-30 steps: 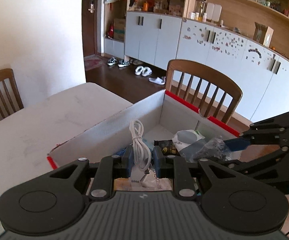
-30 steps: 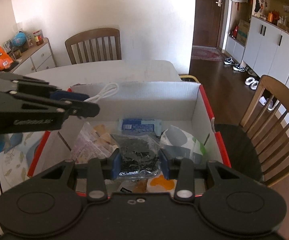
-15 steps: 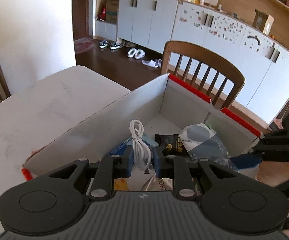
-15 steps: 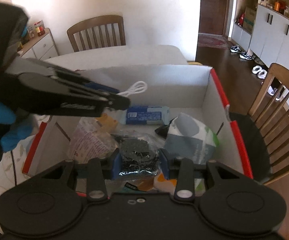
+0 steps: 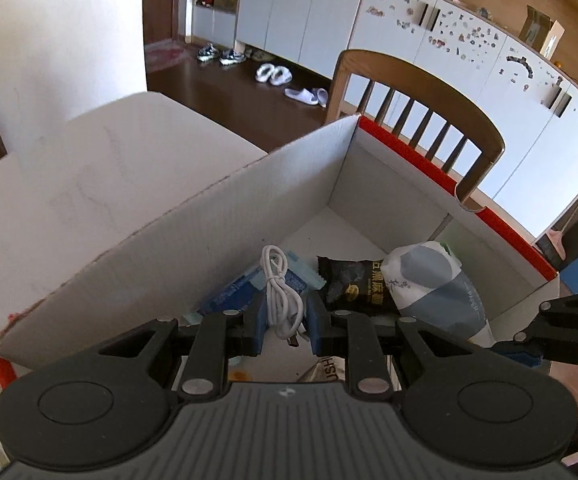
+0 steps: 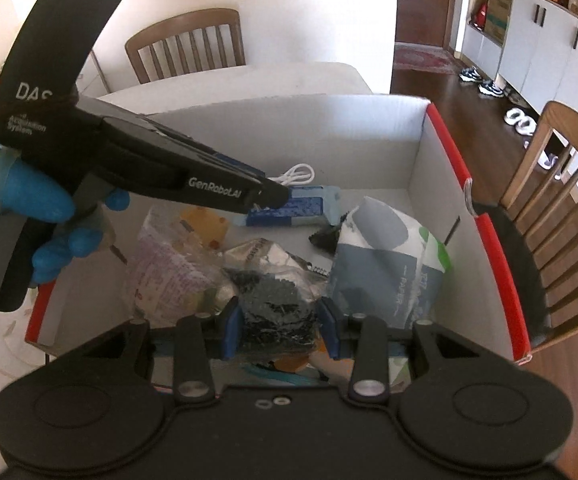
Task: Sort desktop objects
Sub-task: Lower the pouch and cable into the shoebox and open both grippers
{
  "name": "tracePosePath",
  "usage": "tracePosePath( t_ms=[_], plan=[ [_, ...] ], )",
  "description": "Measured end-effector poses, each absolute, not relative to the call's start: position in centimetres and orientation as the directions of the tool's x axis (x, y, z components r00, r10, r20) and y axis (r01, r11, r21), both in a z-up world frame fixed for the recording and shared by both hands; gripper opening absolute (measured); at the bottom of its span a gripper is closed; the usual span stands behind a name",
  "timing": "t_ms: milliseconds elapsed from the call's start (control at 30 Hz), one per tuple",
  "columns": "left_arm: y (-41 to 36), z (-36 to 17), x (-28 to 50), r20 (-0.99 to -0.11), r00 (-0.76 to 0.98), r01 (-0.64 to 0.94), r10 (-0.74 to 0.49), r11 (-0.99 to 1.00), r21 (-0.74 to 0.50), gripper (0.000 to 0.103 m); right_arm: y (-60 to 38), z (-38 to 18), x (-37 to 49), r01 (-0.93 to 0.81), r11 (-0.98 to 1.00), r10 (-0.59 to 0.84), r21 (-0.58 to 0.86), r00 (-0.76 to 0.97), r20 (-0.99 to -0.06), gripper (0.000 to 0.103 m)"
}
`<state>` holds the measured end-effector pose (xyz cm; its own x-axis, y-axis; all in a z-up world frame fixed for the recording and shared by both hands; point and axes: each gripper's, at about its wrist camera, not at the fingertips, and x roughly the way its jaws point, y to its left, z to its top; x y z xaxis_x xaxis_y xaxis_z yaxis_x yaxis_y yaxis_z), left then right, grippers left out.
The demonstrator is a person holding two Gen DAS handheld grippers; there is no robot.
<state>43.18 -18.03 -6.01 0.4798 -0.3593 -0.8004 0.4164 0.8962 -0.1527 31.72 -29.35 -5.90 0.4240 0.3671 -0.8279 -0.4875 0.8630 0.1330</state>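
My left gripper [image 5: 287, 326] is shut on a coiled white cable [image 5: 283, 292] and holds it low inside the open cardboard box [image 5: 217, 216]. It also shows in the right wrist view [image 6: 273, 196], with the cable's loop [image 6: 295, 174] past its tips. My right gripper [image 6: 279, 330] is shut on a clear bag of black bits [image 6: 275, 308] over the box's near side. In the box lie a blue packet [image 6: 289, 210], a black snack pack [image 5: 355, 286], a grey-white tissue pack [image 6: 389, 276] and a clear wrapper [image 6: 169, 268].
The box [image 6: 429, 152] has red-edged flaps and stands on a white table [image 5: 69, 184]. Wooden chairs stand beyond it [image 5: 421, 120] and at the far table side [image 6: 187, 46]. White cabinets [image 5: 449, 48] line the wall.
My left gripper has moved down and forward into the box with the cable. My right gripper has lowered with the bag of black bits toward the box contents.
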Motion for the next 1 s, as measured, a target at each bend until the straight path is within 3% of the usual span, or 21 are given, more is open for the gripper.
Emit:
tracePosePath(
  t_ms=[367,1000],
  plan=[
    [-18.6,-7.4,44.1,-0.865,0.395,0.398,-0.31,0.906,-0.143,0.02,-29.4,-6.8,32.1,-0.479,0.867,0.359,0.139,0.406,-0.84,0.039],
    [-17.9,-5.9,43.0,-0.848,0.439,0.362,-0.295,0.923,-0.134,0.02,-29.8,-6.9,32.1,-0.482,0.867,0.356,0.129,0.416,-0.837,0.049]
  ],
)
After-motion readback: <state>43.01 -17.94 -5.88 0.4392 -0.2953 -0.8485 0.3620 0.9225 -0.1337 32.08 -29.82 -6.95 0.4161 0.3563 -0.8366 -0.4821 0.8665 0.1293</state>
